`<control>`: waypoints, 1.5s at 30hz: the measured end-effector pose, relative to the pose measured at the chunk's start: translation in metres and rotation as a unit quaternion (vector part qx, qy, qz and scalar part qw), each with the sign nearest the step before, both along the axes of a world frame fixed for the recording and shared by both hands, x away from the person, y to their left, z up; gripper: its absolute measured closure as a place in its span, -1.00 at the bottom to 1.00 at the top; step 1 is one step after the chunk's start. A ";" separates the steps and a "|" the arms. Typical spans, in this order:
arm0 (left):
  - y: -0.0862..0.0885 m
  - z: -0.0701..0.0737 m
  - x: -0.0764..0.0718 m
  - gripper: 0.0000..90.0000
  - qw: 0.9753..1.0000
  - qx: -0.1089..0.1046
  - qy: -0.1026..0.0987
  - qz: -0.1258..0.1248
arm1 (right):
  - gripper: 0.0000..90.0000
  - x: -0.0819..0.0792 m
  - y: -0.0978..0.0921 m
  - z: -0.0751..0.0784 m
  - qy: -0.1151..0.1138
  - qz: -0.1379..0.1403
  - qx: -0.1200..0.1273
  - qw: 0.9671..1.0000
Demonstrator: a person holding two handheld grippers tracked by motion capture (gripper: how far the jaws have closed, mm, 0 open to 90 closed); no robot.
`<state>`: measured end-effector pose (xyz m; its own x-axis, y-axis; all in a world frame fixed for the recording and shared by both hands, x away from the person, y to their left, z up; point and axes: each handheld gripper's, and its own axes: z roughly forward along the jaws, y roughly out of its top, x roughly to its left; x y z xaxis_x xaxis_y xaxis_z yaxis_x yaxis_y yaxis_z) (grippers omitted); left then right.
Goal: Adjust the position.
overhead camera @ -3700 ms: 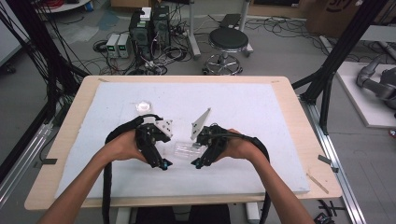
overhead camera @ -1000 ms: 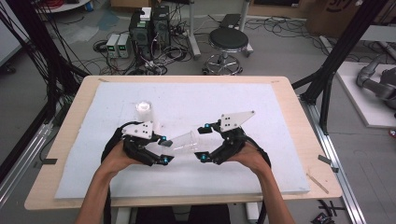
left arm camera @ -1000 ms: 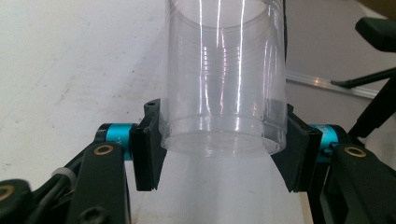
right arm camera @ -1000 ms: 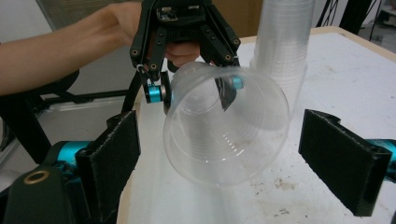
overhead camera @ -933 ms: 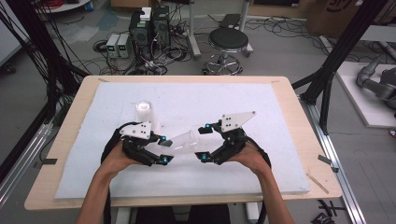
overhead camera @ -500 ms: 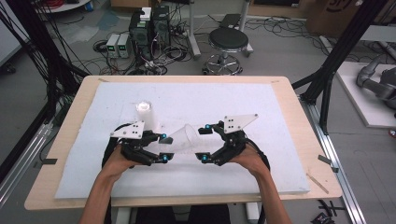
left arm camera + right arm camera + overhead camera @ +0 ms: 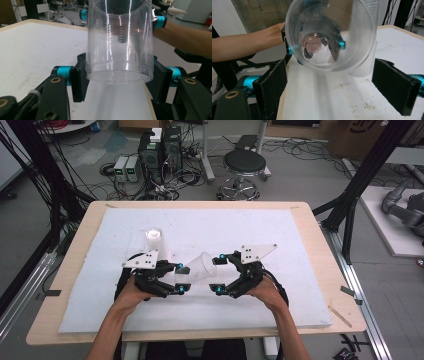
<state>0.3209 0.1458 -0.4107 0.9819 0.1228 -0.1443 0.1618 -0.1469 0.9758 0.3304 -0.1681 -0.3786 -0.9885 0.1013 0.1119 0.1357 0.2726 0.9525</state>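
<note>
Fingers (image 7: 79, 80) of the left gripper (image 7: 172, 279) clamp the base of a clear plastic cup (image 7: 200, 266) lying sideways above mid-bench, mouth toward 3 o'clock, apparently so the right gripper (image 7: 217, 274), fingers (image 7: 397, 86) spread wide, can close on its rim.

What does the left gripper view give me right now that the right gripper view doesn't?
Left gripper view: the clear cup from outside, its closed base end clamped between the left gripper jaws, with the right gripper's blue fittings behind the cup's far end.

Right gripper view: straight into the cup's open mouth to its bottom, the right gripper jaws spread wide and apart from the rim, and a stack of cups standing behind.

Both: the same cup lying sideways above the white mat, and the opposite forearm.
</note>
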 end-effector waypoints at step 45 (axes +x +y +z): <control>-0.014 0.003 -0.003 -0.07 1.000 0.008 -0.008 -0.028 | -0.31 0.002 0.026 0.002 0.003 0.055 0.044 0.998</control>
<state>0.3183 0.1323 -0.4079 0.9896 0.0686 -0.1266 0.1366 -0.1701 0.9759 0.3327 -0.1424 -0.3762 -0.9925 -0.0176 0.1209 0.1149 0.2024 0.9725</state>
